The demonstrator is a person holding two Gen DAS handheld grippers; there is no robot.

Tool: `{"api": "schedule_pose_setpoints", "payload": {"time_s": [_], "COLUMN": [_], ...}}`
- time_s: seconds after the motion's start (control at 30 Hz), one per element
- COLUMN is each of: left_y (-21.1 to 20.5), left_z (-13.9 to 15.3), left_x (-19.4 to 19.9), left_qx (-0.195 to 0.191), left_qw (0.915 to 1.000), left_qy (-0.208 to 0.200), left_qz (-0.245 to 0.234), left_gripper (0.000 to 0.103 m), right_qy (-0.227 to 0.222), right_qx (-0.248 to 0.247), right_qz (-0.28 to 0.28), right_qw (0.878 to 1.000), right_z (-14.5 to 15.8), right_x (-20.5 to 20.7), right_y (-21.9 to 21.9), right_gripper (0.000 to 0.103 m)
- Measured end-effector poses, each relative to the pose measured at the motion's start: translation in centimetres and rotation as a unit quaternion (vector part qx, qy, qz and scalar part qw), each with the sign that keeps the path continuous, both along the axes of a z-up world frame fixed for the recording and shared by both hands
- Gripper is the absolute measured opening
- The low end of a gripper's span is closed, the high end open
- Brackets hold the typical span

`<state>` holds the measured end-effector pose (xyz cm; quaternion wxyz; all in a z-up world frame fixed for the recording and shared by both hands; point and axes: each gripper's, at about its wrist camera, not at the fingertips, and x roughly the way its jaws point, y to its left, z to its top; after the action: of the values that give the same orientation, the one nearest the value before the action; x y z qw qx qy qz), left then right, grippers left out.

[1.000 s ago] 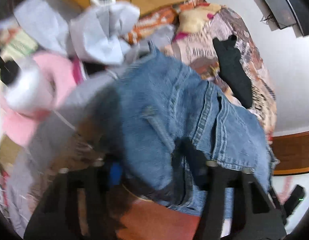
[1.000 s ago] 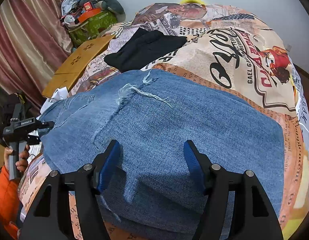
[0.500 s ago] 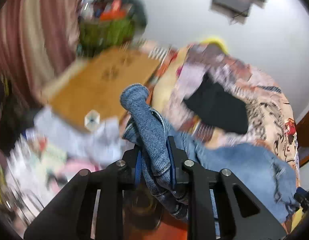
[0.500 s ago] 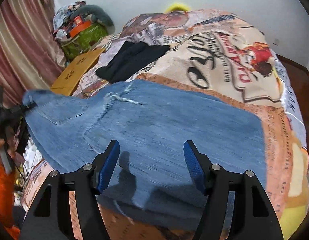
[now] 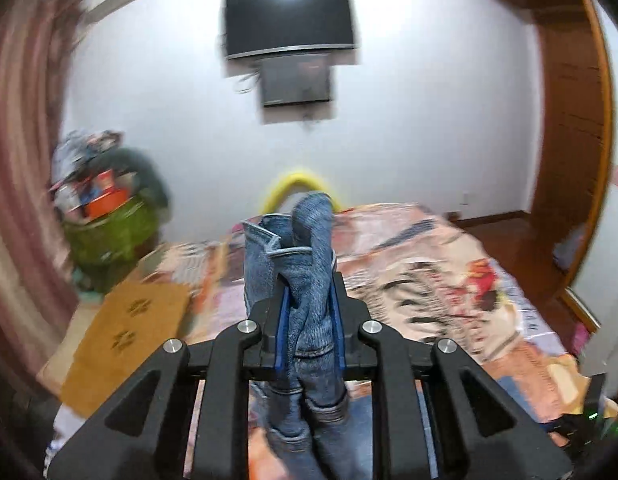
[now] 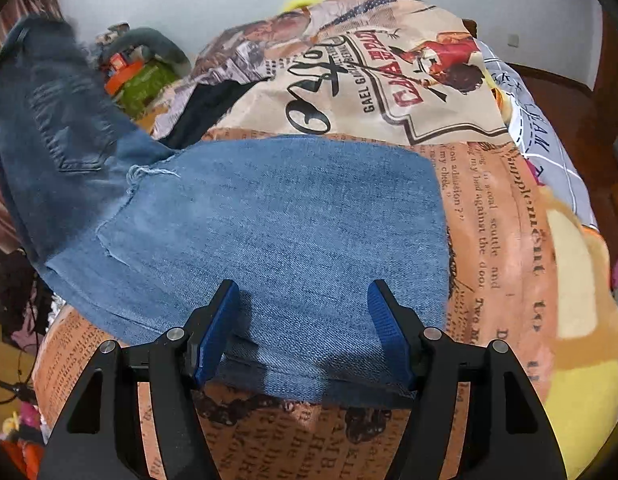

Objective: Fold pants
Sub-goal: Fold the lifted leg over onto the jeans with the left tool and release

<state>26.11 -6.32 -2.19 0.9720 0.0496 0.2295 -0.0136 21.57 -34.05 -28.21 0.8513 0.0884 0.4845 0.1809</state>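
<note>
pinching a bunched fold of the jeans (image 5: 305, 280), the left gripper (image 5: 308, 308) fills the lower half of the left wrist view. its jaws have just been closing and now stand nearly together, the blue pads (image 5: 280, 332) pressed on the denim from both sides. a seamed edge of the cloth sticks up above the fingertips, and the rest hangs down between the black arms toward the bottom of the frame. beyond it lies the bed (image 5: 449, 280) with its printed cover, a brown board (image 5: 125, 332) with paw cut-outs at its left edge, and a green basket (image 5: 109, 232) heaped with odds and ends. a tv (image 5: 289, 20) hangs on the white wall with a smaller dark box (image 5: 297, 82) just under it, and a yellow hoop (image 5: 297, 184) shows behind the denim. a striped curtain (image 5: 17, 160) runs down the left side and a wooden door frame (image 5: 573, 120) down the right. much of this view is blurred.

in the right wrist view the right gripper (image 6: 303, 328) hovers with its jaws wide apart and nothing between the pads, just above the near edge of the jeans (image 6: 277, 220). the legs lie flat and smooth across the cover (image 6: 489, 240), while the waist end with a back pocket is lifted up at the left, blurred. a frayed tear shows near the lifted part. a black garment (image 6: 205, 112) lies on the cover behind the denim, partly hidden by it.
</note>
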Motion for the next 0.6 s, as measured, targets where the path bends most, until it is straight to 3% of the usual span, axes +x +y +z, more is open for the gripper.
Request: {"api": "schedule_pose_setpoints", "payload": {"time_s": [0.27,0.47,0.6], "left_y": [-11.0,-18.1,-21.1], "left_z": [-1.7,-6.1,-9.3], "left_x": [2.6,2.8,2.4], "left_qx": [-0.019,-0.019,0.003], "left_qw": [0.9916,0.9716,0.9500], "left_qy": [0.047,0.120,0.183], "left_qz": [-0.119,-0.203,-0.253], "left_gripper": [0.013,0.013,0.014], "right_qy": [0.000,-0.005,-0.013], "right_qx": [0.021,0.023,0.028], "right_qz": [0.003,-0.002,-0.012], "right_qw": [1.000,1.000,0.999], "right_z": [-0.2,0.4,1.0], "right_x": [0.1,-0.6,-1.7], "right_y": [-0.3,-0.9,-2.1], "right_gripper": [0.066,0.065,0.064]}}
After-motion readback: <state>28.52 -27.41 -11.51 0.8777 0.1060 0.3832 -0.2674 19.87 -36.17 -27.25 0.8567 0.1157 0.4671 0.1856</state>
